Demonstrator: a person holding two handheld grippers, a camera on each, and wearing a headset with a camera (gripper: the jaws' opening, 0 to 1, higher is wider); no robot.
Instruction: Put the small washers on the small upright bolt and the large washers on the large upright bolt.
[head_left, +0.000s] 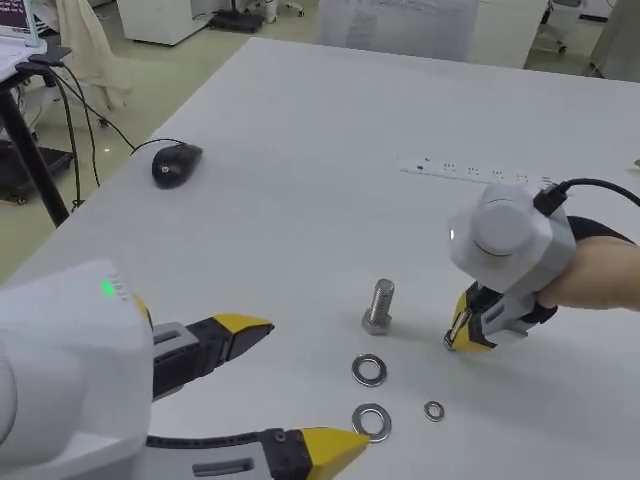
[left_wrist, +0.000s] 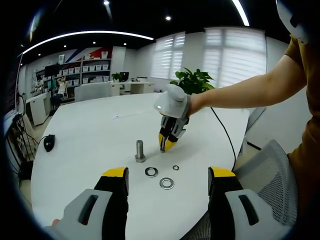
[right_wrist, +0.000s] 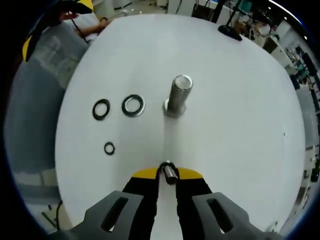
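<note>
A large bolt (head_left: 378, 305) (left_wrist: 140, 151) (right_wrist: 179, 95) stands upright on the white table (head_left: 300, 150). In front of it lie two large washers (head_left: 369, 370) (head_left: 372, 420) (right_wrist: 133, 105) and one small washer (head_left: 434, 411) (left_wrist: 175, 167) (right_wrist: 109, 148). My right gripper (head_left: 458, 338) (left_wrist: 164, 146) (right_wrist: 167, 175) is just right of the large bolt, tips down at the table, shut on a small bolt (right_wrist: 169, 173). A thin ring seems to sit around that small bolt. My left gripper (head_left: 310, 385) (left_wrist: 168, 175) hovers open near the washers, holding nothing.
A black mouse (head_left: 175, 163) (left_wrist: 48, 142) lies at the table's far left, and a white power strip (head_left: 470, 172) lies behind the right gripper. Cables hang off the left edge. An office chair (left_wrist: 270, 190) stands at the table's near side.
</note>
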